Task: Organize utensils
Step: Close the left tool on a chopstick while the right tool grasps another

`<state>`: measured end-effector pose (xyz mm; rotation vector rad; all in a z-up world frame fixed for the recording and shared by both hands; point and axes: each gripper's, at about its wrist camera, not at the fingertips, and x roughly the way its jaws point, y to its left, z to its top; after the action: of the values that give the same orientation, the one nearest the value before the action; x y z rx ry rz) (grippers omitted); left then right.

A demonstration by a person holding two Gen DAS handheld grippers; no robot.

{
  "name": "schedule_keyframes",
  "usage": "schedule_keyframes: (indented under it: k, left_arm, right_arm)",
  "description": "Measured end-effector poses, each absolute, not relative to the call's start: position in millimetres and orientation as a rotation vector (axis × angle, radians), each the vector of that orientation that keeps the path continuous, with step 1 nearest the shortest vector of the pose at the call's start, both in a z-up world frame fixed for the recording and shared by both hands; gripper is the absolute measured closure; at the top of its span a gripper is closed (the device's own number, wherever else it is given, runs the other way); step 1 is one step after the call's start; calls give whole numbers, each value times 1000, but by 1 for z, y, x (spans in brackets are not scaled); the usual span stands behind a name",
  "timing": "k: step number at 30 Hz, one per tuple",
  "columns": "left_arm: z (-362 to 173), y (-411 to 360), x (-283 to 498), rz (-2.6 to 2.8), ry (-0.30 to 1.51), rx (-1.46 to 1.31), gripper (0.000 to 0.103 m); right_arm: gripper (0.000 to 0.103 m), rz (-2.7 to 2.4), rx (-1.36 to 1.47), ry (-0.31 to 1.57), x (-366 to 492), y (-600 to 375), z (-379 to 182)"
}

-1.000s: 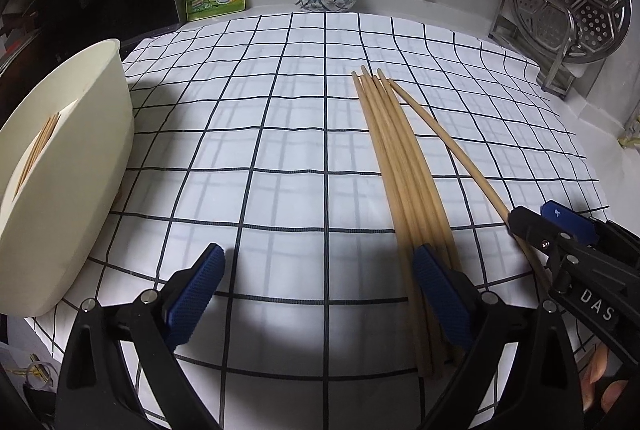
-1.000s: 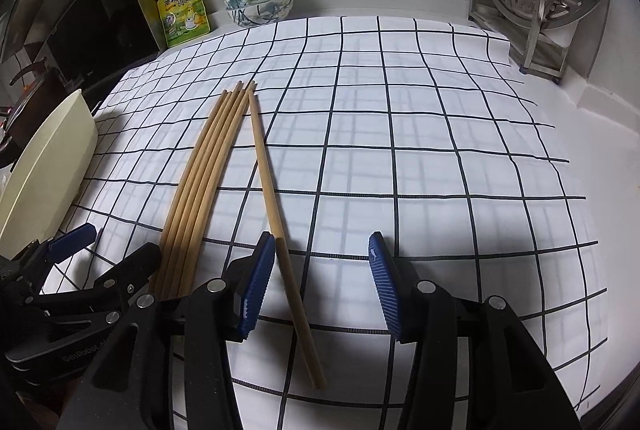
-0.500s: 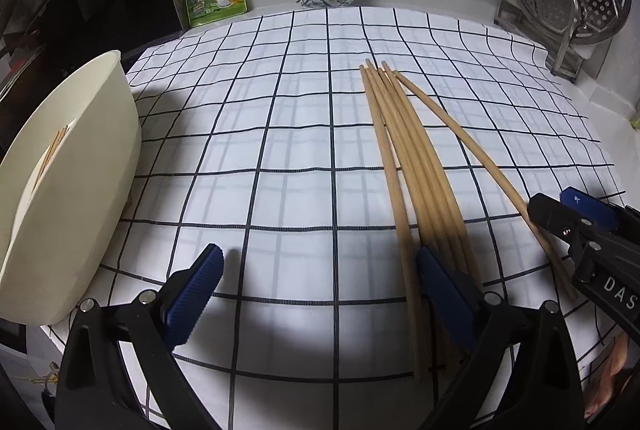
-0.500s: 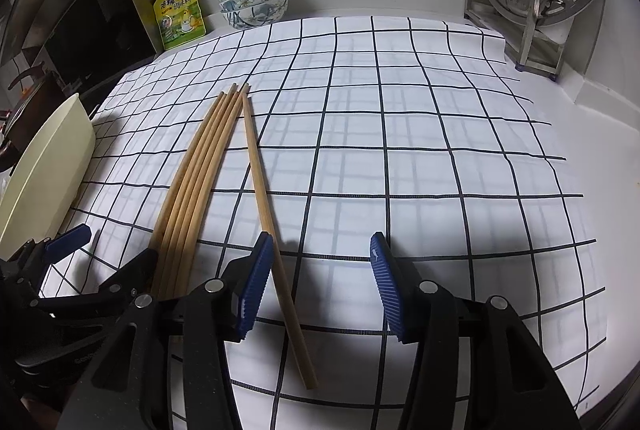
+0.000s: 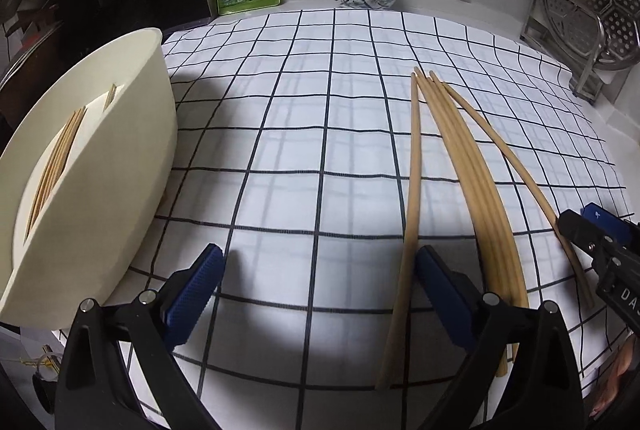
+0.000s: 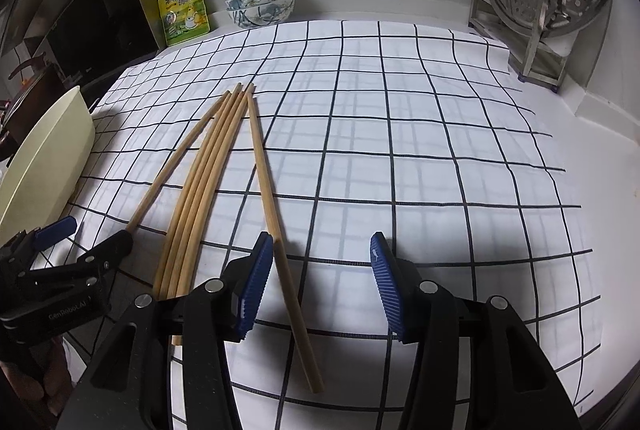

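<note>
- Your left gripper (image 5: 316, 290) has slid toward the right of its frame: a second ago all the chopsticks (image 5: 476, 182) lay at or beyond its right-hand pad; now one chopstick (image 5: 412, 190) has split off from the bundle and runs down between the jaws, just inside that pad.
- Its jaws are wide apart and press on nothing; the split-off stick rests on the checked cloth (image 5: 280, 150).
- Your right gripper (image 6: 320, 286) has held its place. Its jaws are opening slightly; a lone stick (image 6: 276, 226) lies between them, close by the left-hand pad, but is not clamped.
- The remaining four sticks lie bunched on the cloth between the two singles, fanning from a shared far end near mid-frame.
- The cream bin (image 5: 132, 158) at the left edge of the left view already holds several chopsticks (image 5: 56, 170).
- Reading it: the pile is now teased apart, so each gripper has a single stick lined up for a clean grasp. Six are still on the worktop, so the sorting looks roughly part done.
</note>
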<state>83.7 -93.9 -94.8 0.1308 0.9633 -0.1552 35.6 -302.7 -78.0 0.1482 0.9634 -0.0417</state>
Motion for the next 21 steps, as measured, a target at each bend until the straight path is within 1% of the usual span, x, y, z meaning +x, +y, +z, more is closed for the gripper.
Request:
schedule_keyframes:
  k: [1,13,15,17,18,19,20,21]
  left_arm:
    - [-95,-95,86,-158,966,130,8]
    - [-96,-111,109,-171,960,139,7]
    - [-96,-112,111,-180,957,138,10]
    - [-95,-112,111,-210,957,112,22]
    - [-94,-114,110,-214,947,118,27]
    - [-92,-116,109,-225,939,122,39]
    - [-91,-117,108,-230,935,125,50]
    - [-91,-119,107,-241,934,122,58]
  right_arm:
    - [52,-39,144,962,37,-302,-77]
    - [52,-34,54,974,64,-284,-83]
    - [52,-34,41,971,67,-283,-84]
    - [57,-29,38,970,68,-281,-85]
    - [62,-24,36,969,67,-280,-84]
    - [71,-17,31,965,67,-278,-84]
    - [77,-11,27,961,66,-276,-84]
    - [91,-6,22,957,66,-274,-84]
